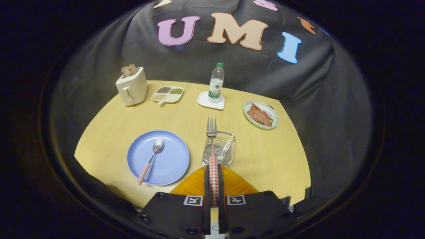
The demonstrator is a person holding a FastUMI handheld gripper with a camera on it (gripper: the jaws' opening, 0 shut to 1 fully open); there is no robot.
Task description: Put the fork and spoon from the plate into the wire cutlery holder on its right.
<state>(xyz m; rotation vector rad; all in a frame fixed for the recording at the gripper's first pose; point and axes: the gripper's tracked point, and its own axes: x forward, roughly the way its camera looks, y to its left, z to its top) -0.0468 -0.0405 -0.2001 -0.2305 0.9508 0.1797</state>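
Observation:
My gripper [213,172] is shut on the fork [212,132], both fingers pressing its red-checked handle. The fork points straight ahead with its tines up, held in the air over the near left part of the wire cutlery holder [224,149]. The holder stands on the yellow table just beyond my fingers, on an orange mat [235,182]. To its left lies the blue plate [158,157]. On the plate rests the spoon [151,160], its bowl away from me and its red-checked handle reaching over the plate's near rim.
At the back of the table [126,119] stand a cream toaster [131,86] with bread, a divided dish of grains [167,94], and a water bottle [216,81] on a white coaster. A plate of meat [261,115] sits back right of the holder.

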